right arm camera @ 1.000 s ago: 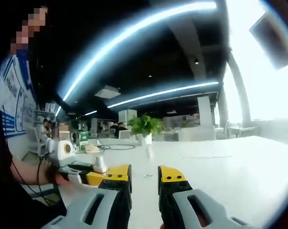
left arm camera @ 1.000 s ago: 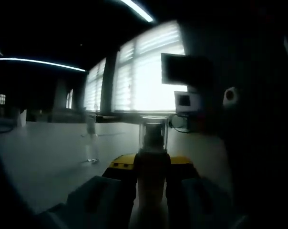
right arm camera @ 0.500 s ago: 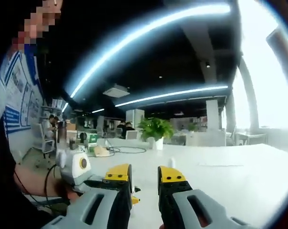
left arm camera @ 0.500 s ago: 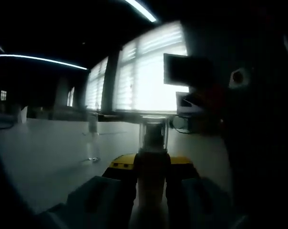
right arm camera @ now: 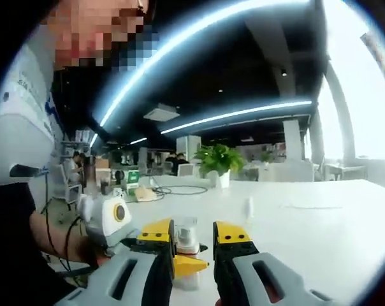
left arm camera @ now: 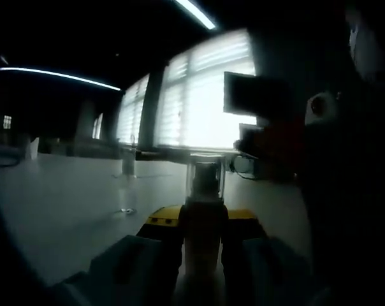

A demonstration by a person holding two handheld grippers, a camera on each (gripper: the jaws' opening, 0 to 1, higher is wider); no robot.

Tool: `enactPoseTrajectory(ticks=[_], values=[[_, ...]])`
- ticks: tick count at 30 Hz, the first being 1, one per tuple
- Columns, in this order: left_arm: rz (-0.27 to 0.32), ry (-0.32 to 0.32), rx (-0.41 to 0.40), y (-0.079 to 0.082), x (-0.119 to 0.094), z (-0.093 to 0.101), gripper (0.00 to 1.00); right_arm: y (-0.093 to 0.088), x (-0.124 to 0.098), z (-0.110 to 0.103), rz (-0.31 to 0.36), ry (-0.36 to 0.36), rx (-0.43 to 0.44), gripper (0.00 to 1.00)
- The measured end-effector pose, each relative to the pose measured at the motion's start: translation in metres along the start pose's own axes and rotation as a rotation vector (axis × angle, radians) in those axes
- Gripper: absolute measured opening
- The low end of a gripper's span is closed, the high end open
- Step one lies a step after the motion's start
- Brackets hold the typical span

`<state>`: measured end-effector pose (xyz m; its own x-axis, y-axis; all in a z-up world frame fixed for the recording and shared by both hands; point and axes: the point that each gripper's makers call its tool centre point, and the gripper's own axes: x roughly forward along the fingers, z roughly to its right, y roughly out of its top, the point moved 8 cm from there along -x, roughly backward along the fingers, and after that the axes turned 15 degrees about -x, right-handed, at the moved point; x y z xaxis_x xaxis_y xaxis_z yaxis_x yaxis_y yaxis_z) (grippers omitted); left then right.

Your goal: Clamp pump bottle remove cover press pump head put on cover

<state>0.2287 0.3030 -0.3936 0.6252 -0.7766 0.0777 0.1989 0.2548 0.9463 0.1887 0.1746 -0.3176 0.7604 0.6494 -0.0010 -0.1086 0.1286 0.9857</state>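
L tool [left arm camera: 204,239] was pinched on the pump bottle [left arm camera: 204,223], jaws tight on both sides of the body. Bottle stood upright, long axis vertical, clear cover [left arm camera: 206,178] on top, pointing up. In the right gripper view the bottle [right arm camera: 185,245] sat just ahead of the R tool [right arm camera: 192,239], whose jaws were spread and empty, above the white tabletop [right arm camera: 307,223]. We judged the main risk was R tool closing off-centre on the cover: it could tilt the bottle in the L grip or slip off the smooth plastic. Pump nozzle direction: cannot tell.
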Motion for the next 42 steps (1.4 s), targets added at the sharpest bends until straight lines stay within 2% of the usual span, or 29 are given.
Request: enactPoseTrajectory(ticks=[2, 3, 7, 9, 11, 12, 14, 17, 19, 24, 33, 35, 37, 38, 42], values=[[-0.005, -0.002, -0.005, 0.0, 0.003, 0.0, 0.13, 0.002, 0.005, -0.001, -0.014, -0.002, 0.02, 0.18], [-0.01, 0.0, -0.02, 0.0, 0.004, -0.001, 0.13, -0.003, 0.007, -0.003, -0.068, -0.032, 0.015, 0.18], [-0.007, 0.02, -0.016, -0.001, 0.003, -0.003, 0.13, -0.007, 0.004, -0.013, -0.042, -0.051, 0.029, 0.18], [-0.008, 0.011, 0.025, -0.001, 0.002, -0.001, 0.13, -0.005, 0.003, -0.017, 0.029, -0.065, -0.053, 0.18], [-0.011, -0.007, 0.05, -0.002, 0.001, 0.003, 0.13, -0.014, 0.002, -0.021, 0.013, -0.048, -0.112, 0.19], [-0.013, -0.009, 0.045, -0.002, 0.001, 0.001, 0.13, -0.02, 0.001, -0.02, 0.007, -0.085, -0.135, 0.19], [-0.019, -0.029, 0.04, -0.002, 0.0, 0.003, 0.13, -0.025, 0.0, -0.022, 0.013, -0.112, -0.061, 0.18], [-0.016, -0.029, 0.04, -0.003, -0.003, 0.004, 0.13, -0.023, -0.003, -0.024, 0.007, -0.124, -0.081, 0.18], [-0.012, -0.019, 0.046, -0.002, -0.003, 0.003, 0.13, -0.019, -0.002, -0.023, 0.013, -0.123, -0.056, 0.18], [-0.008, -0.009, 0.039, -0.001, -0.003, 0.001, 0.13, -0.016, 0.009, -0.019, 0.014, -0.123, -0.115, 0.18], [-0.007, -0.005, 0.025, -0.001, -0.001, -0.001, 0.13, -0.028, 0.023, -0.025, -0.028, -0.071, -0.09, 0.17], [-0.006, 0.0, 0.019, -0.001, -0.001, -0.001, 0.13, -0.027, 0.024, -0.024, -0.034, -0.081, -0.122, 0.16], [-0.006, 0.004, 0.029, -0.001, -0.001, 0.0, 0.13, -0.027, 0.025, -0.022, -0.009, -0.091, -0.072, 0.14], [-0.005, 0.002, 0.033, -0.001, -0.001, 0.0, 0.13, -0.026, 0.024, -0.022, -0.011, -0.095, -0.074, 0.14], [-0.009, -0.008, 0.043, -0.002, 0.0, 0.002, 0.13, -0.021, 0.022, -0.025, -0.002, -0.124, -0.118, 0.13]])
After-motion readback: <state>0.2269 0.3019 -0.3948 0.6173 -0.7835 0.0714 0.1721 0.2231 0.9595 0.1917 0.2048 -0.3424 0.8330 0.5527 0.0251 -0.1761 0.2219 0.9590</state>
